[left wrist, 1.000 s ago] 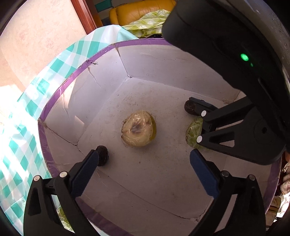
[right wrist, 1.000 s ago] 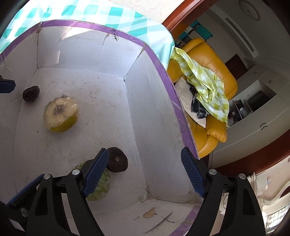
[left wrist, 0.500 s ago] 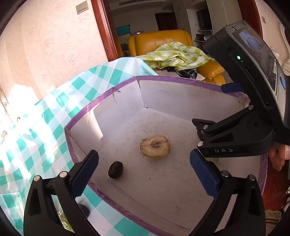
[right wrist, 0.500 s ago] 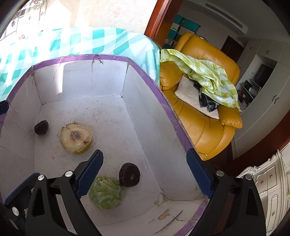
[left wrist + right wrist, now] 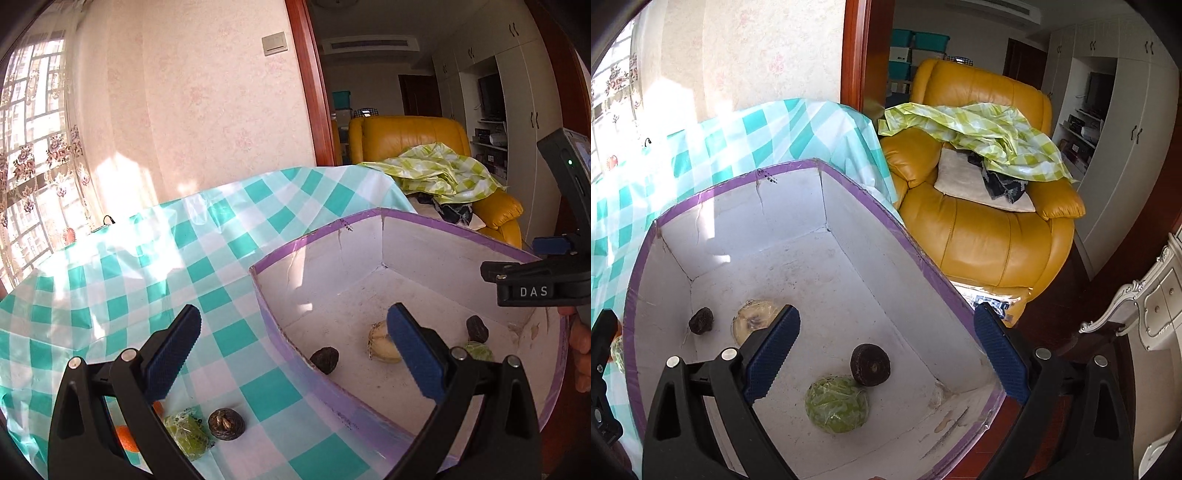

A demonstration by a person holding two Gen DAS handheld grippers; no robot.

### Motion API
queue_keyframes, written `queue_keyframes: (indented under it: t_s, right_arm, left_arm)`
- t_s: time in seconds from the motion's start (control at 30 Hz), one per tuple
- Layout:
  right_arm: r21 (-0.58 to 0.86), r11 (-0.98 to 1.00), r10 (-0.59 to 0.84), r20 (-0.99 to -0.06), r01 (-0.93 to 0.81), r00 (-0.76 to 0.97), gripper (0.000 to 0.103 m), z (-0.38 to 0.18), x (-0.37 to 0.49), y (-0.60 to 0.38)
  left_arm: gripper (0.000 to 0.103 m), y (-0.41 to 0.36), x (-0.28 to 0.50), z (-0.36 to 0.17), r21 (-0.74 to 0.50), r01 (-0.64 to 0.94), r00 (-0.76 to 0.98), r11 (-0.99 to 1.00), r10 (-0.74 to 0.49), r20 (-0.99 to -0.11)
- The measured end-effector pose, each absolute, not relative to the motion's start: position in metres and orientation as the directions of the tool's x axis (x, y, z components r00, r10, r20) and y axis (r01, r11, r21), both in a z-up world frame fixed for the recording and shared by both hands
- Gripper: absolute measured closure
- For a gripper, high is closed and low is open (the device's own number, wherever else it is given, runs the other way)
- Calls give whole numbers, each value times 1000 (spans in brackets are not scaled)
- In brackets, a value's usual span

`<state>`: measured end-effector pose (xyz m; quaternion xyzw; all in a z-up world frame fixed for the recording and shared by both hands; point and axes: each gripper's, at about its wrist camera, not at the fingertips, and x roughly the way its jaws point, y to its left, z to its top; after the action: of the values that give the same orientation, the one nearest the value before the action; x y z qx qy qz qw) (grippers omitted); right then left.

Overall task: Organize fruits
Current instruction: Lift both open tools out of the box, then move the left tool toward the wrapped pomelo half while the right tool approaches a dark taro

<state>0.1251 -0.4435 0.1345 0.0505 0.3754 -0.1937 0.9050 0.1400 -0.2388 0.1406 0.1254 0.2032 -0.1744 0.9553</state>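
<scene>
Left wrist view: left claw (image 5: 291, 354) gaping, empty, hovering above teal-checked counter (image 5: 229, 306) near dark wrinkled round fruit (image 5: 226, 424), likely for boxing into purple-rimmed white cardboard box (image 5: 436, 229); right claw (image 5: 886, 350) likewise wide, empty.

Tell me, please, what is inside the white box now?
Inside the white box lie two dark fruits, a wrapped yellow fruit and a wrapped green fruit. The right gripper hides the near floor.
</scene>
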Motion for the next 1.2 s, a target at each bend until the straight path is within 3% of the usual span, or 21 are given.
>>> queue_keyframes:
  t_s: [0.2, 0.37, 0.53, 0.67, 1.0, 1.2]
  right_arm:
    - [74, 905, -290, -612, 419, 736, 11, 168, 113, -425]
    - [102, 921, -291, -462, 377, 838, 11, 183, 98, -390]
    - [226, 918, -250, -311, 327, 917, 11, 183, 80, -355]
    - [266, 921, -212, -267, 284, 940, 11, 172, 77, -330]
    - [183, 964, -170, -149, 196, 974, 11, 156, 71, -266]
    - [110, 991, -62, -171, 82, 983, 11, 139, 81, -227]
  left_arm:
    - [2, -206, 125, 150, 141, 349, 905, 927, -295, -306]
    - [2, -177, 125, 154, 88, 362, 905, 928, -327, -272]
    - [2, -146, 122, 149, 59, 323, 926, 945, -302, -225]
    - [2, -117, 121, 143, 22, 268, 945, 963, -258, -203]
    - [2, -26, 125, 132, -92, 71, 979, 993, -87, -185]
    - [2, 17, 125, 124, -108, -78, 980, 991, 56, -192]
